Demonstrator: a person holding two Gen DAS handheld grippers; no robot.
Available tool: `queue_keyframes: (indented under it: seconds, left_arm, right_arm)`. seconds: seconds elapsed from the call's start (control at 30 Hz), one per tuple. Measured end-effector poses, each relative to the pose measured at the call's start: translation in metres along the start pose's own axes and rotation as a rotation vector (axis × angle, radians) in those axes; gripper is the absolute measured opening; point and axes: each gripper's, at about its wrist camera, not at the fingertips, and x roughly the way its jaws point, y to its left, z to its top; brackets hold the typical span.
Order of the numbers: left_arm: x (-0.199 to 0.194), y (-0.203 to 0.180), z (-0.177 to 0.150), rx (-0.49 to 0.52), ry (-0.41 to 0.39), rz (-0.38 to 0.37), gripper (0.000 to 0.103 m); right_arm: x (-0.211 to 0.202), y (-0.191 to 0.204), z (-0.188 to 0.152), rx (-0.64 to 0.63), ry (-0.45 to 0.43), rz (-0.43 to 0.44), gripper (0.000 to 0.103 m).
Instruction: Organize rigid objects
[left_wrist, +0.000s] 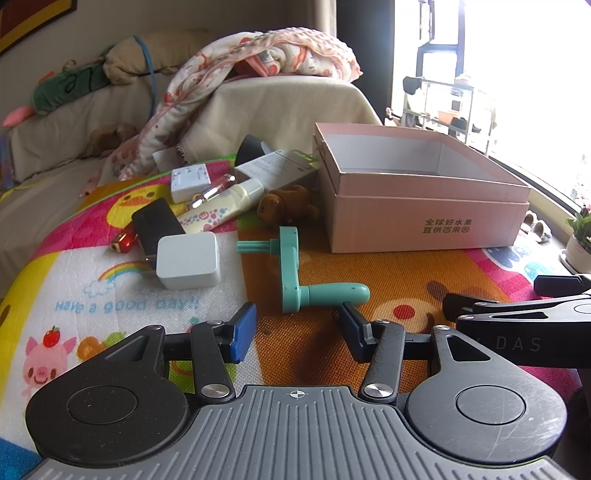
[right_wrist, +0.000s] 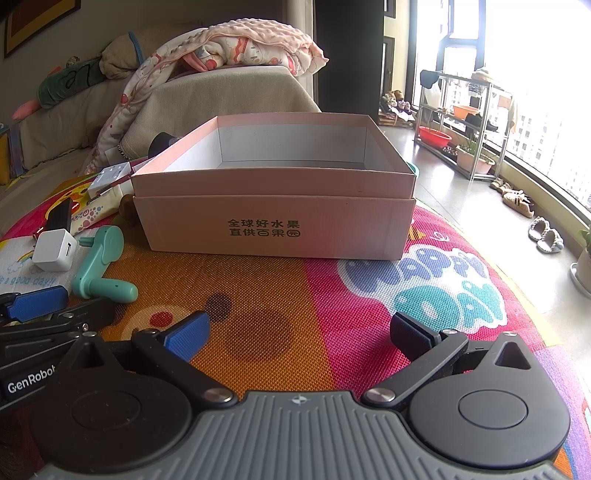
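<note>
Nothing's grabbed yet: both tools, left tool (left_wrist: 297, 332) and right tool (right_wrist: 299, 338), hover apart and empty, so next I'd guess left goes for the teal crank handle (left_wrist: 295, 275), then the pink box (right_wrist: 273, 221).

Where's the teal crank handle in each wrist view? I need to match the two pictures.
Left wrist: the teal crank handle lies at centre, just ahead of the open left gripper, left of the pink box.
Right wrist: the handle lies at the left edge, left of the box and beside the white charger.
Shared landmark: the pink box with black print on its front.
</note>
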Motion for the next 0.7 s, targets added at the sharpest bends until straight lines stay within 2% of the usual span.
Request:
queue_keyframes:
  seconds: [0.2,0.37,0.47,0.6,0.63,0.7]
  left_arm:
    - [0.0,0.003,0.0,-0.015,0.0,-0.012,0.055]
    - [-0.008,0.023,-0.001,-0.079,-0.022,-0.088,0.051]
    - [-0.02,0.037,0.005,-0.053,-0.079,-0.023,0.051]
    - [-0.019,0.067,0.024,-0.058,-0.089,0.037,0.051]
    - [-0.016,0.072,0.029,-0.037,-0.087,0.031,0.051]
    - [-0.006,0.081,0.041,0.04,-0.067,-0.075,0.051]
  right_arm:
    - [0.0,-0.002,0.001,0.004,0.002,0.008,0.103]
    - [0.002,-0.008,0.008,-0.06,0.056,0.077,0.103]
    - [0.002,-0.006,0.01,-0.077,0.066,0.075,0.103]
    - [0.005,-0.007,0.013,-0.093,0.09,0.088,0.103]
    - [0.005,-0.007,0.014,-0.096,0.093,0.095,0.103]
    - [0.004,-0.009,0.013,-0.1,0.094,0.106,0.103]
